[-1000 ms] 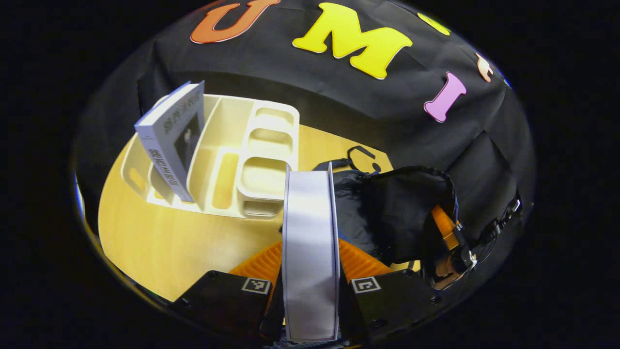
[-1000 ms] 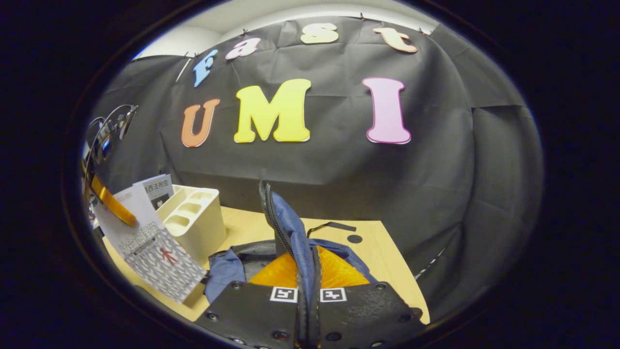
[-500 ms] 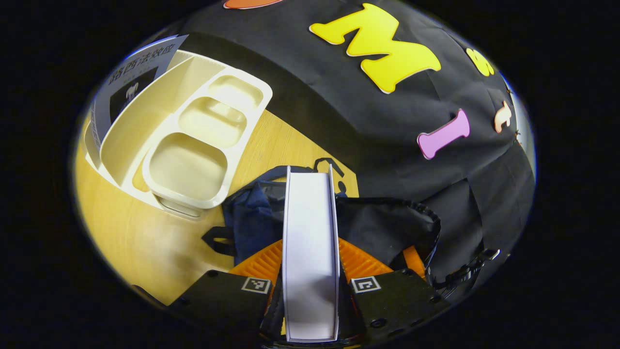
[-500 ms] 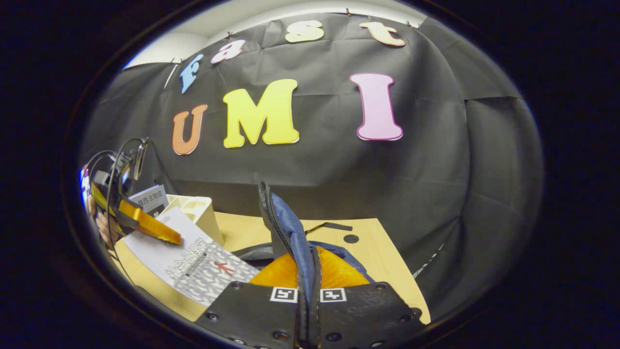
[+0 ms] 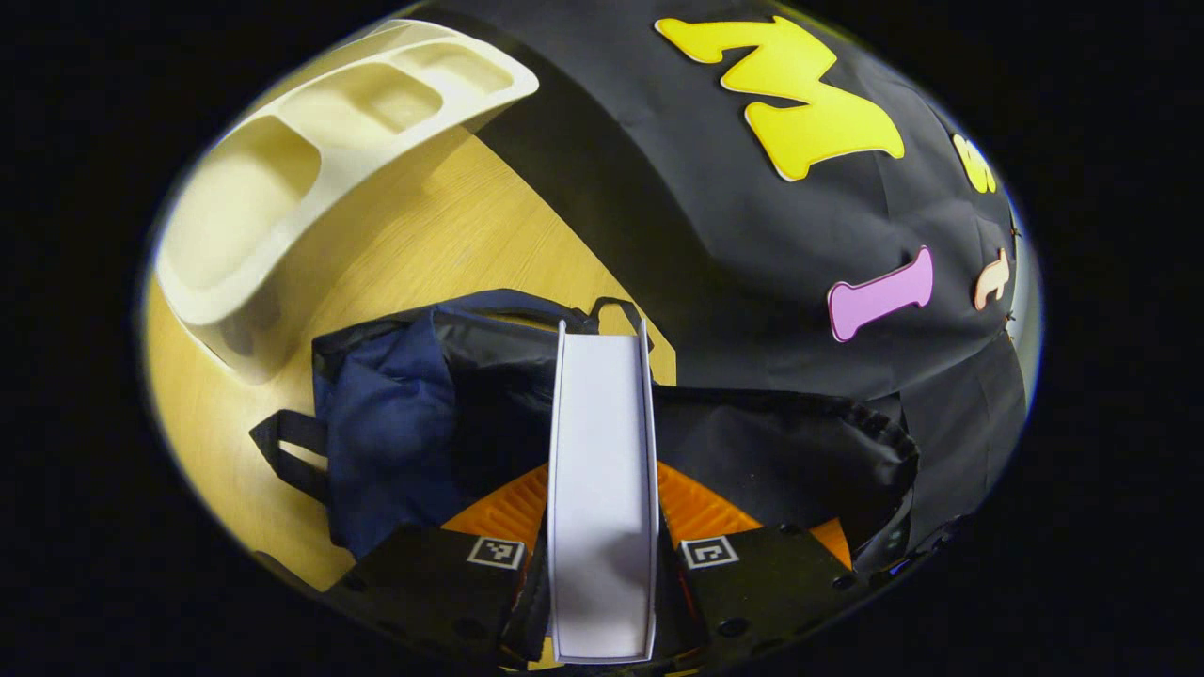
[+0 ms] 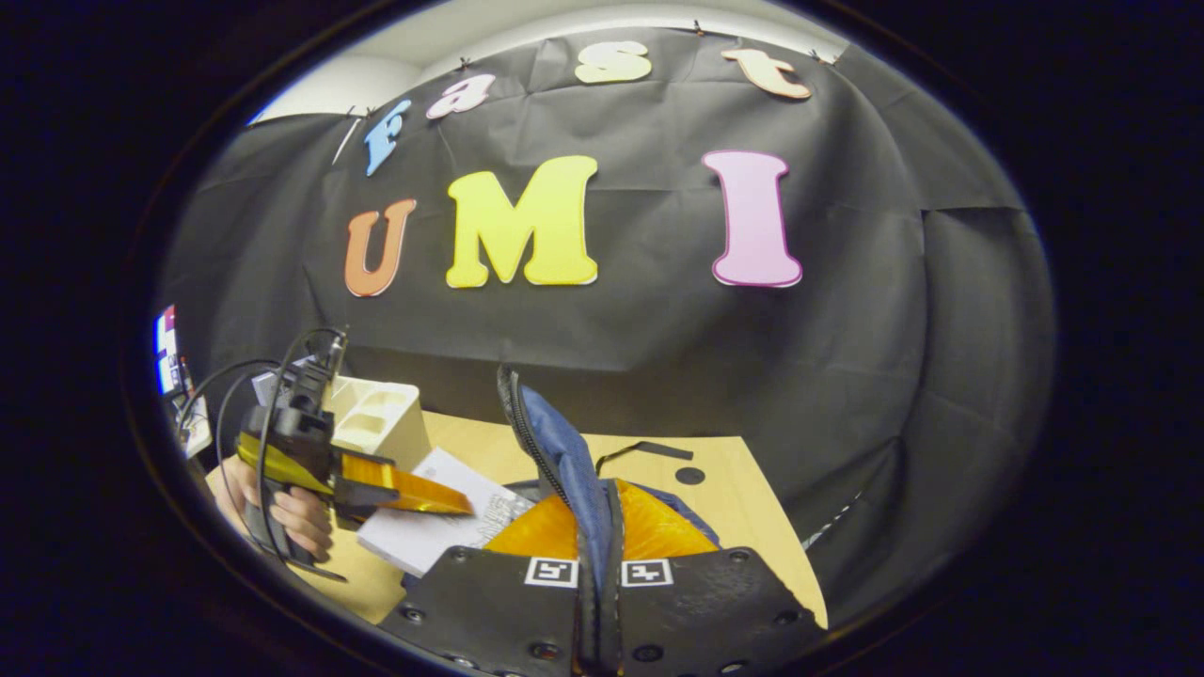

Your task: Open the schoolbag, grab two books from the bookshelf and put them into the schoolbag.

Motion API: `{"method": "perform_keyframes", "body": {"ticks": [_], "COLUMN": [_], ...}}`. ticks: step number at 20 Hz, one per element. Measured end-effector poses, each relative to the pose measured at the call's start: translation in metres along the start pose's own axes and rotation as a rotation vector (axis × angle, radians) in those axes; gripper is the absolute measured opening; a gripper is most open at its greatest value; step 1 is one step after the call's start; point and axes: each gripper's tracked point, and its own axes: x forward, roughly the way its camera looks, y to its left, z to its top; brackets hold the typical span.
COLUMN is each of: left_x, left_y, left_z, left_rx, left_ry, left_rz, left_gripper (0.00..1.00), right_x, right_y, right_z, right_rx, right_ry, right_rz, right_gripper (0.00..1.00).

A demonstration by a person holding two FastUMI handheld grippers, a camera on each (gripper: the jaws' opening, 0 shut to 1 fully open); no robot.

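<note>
My left gripper (image 5: 602,484) is shut on a white book (image 5: 602,442), seen edge-on with its far end over the open mouth of the navy schoolbag (image 5: 386,414). The bag's black lining (image 5: 771,451) gapes to the right of the book. In the right gripper view my right gripper (image 6: 600,503) is shut on the bag's raised blue flap (image 6: 560,451) along its zipper, holding it upright. There the left gripper (image 6: 414,491), held by a hand (image 6: 287,517), slants the book (image 6: 428,531) down toward the bag.
The cream bookshelf (image 5: 310,122) stands on the wooden table (image 5: 451,226) left of the bag and also shows as the bookshelf (image 6: 381,423) behind the left gripper. A black strap (image 6: 649,449) lies on the table (image 6: 743,527) behind the bag. The black cloth wall stands close behind.
The left gripper has carried the book from beside the bookshelf to over the bag and tilted it down toward the opening. The right gripper has kept the flap raised.
</note>
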Motion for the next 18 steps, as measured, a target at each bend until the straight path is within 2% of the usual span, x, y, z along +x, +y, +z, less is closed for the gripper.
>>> {"method": "perform_keyframes", "body": {"ticks": [5, 8, 9, 10, 12, 13, 15, 17, 18], "left_x": [0.036, 0.063, 0.069, 0.072, 0.077, 0.08, 0.087, 0.086, 0.083], "left_y": [-0.006, -0.009, -0.009, -0.009, -0.004, 0.003, 0.021, 0.04, 0.045], "left_z": [-0.009, -0.031, -0.036, -0.037, -0.042, -0.043, -0.053, -0.055, -0.054], "left_rx": [-0.027, -0.057, -0.07, -0.079, -0.083, -0.068, -0.004, 0.039, 0.052], "left_ry": [-0.139, -0.139, -0.143, -0.153, -0.18, -0.188, -0.145, -0.118, -0.097], "left_rz": [-0.062, -0.093, -0.103, -0.113, -0.096, -0.052, 0.013, 0.085, 0.096], "left_gripper": [0.46, 0.46, 0.46, 0.47, 0.47, 0.47, 0.6, 0.82, 0.83], "right_x": [0.004, 0.005, 0.005, 0.006, 0.008, 0.01, 0.012, 0.011, 0.012], "right_y": [0.022, 0.032, 0.034, 0.036, 0.037, 0.037, 0.032, 0.024, 0.022], "right_z": [0.016, 0.019, 0.019, 0.019, 0.016, 0.014, 0.008, 0.002, 0.0], "right_rx": [-0.015, 0.006, 0.017, 0.031, 0.057, 0.059, 0.062, 0.067, 0.068], "right_ry": [-0.035, -0.044, -0.044, -0.044, -0.039, -0.033, -0.021, -0.014, -0.01], "right_rz": [0.006, 0.03, 0.038, 0.044, 0.054, 0.049, 0.038, 0.014, 0.007], "right_gripper": [0.02, 0.02, 0.05, 0.02, 0.02, 0.02, 0.02, 0.02, 0.02]}}
